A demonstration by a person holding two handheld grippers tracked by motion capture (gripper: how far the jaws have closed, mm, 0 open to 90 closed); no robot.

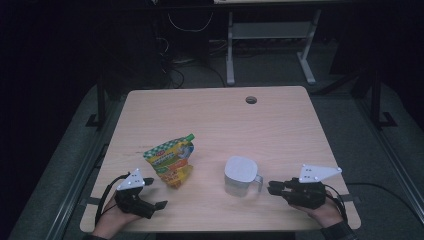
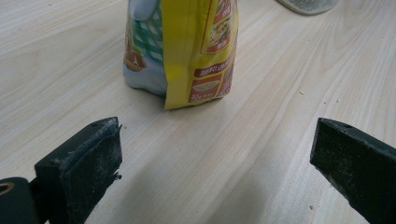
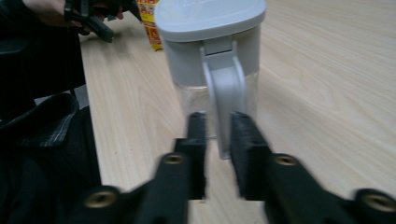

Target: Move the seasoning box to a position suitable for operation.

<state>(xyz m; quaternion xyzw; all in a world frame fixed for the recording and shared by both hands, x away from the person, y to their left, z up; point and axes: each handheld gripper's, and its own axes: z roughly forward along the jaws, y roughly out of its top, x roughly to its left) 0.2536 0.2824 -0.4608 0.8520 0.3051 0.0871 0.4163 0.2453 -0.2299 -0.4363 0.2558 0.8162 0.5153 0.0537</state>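
Grey lidded plastic jug (image 1: 241,175), looped handle

Pouch (image 2: 187,51) print: red panels carrying pale characters, too small and blurred for reading.
Pouch front, high view (image 1: 171,159): green band of lettering, illegible.
Jug (image 3: 212,56) lid and handle: plain grey, bare of lettering.
Table (image 1: 280,130): bare of marks or signs.
Readable words or numbers: none anywhere.
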